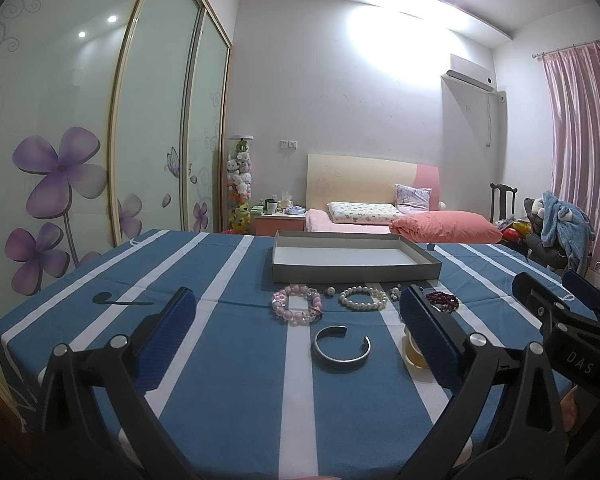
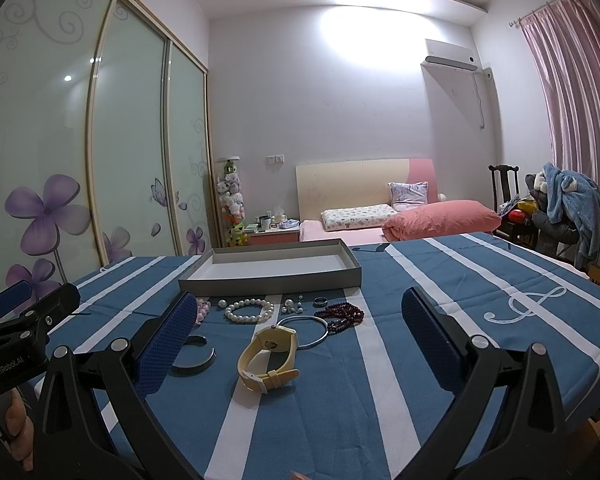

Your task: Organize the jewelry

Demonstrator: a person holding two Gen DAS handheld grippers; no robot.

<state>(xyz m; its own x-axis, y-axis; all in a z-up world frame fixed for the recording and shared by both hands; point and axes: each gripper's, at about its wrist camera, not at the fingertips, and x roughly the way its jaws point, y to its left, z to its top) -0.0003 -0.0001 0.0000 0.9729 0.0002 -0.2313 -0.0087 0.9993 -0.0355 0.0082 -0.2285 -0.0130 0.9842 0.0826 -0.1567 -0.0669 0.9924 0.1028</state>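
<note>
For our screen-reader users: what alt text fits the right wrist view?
An open tool hovers over a blue striped tablecloth where a cream watch, pearl bracelet, dark red beads, thin bangle and silver cuff lie before an empty grey tray. A bedroom lies behind.

Both grippers are built alike: the left gripper (image 1: 296, 322) and right gripper (image 2: 296, 324) each show black angular linkage arms, round silver pivot screws and blue ribbed pads (image 1: 168, 336) on the fingers. White lettering "DAS" marks the right gripper's black body in the left view. "GenRobot.AI" marks the left one's in the right view.
</note>
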